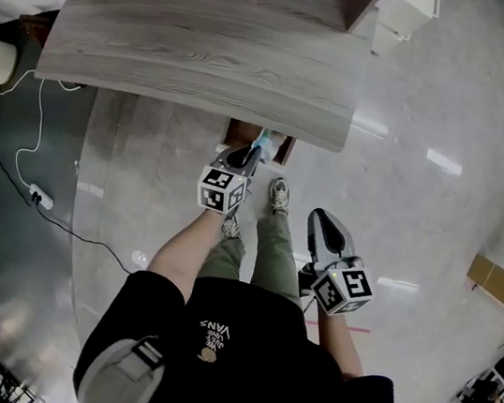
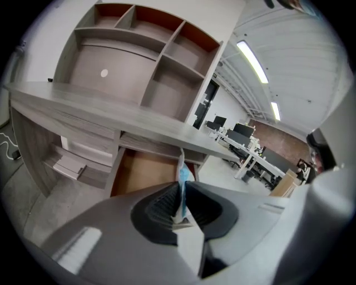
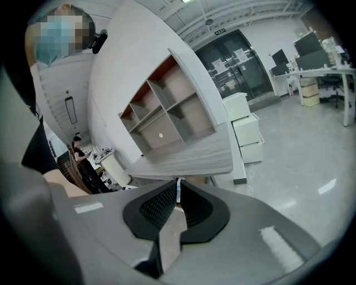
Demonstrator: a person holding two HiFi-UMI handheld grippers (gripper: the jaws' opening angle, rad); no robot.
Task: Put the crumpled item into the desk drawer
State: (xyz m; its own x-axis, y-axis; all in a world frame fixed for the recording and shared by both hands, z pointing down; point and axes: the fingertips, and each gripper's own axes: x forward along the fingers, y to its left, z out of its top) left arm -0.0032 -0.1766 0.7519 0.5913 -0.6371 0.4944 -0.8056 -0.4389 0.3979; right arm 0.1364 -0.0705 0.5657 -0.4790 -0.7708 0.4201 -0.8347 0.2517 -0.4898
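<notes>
Crumpled light-blue and white sheet point(image 2: 182, 175) stands thin and edge-on between the ribbed black pads of the left gripper point(image 2: 181, 192), whose jaws are clamped on it; its creased top pokes above the jaw tips. Only the left gripper view shows the open brown-lined desk drawer point(image 2: 142, 172) from the front, just beyond the sheet, under the grey wood-grain desk top point(image 2: 105, 114). The head view reduces the drawer to a brown sliver at the desk's edge, with the sheet's blue tip showing against it. That view alone shows both tools at once, the right gripper point(image 1: 322, 218) apart, over the floor beside the person's leg. The right gripper view shows its jaws drawn together, leaving only a narrow slit.
</notes>
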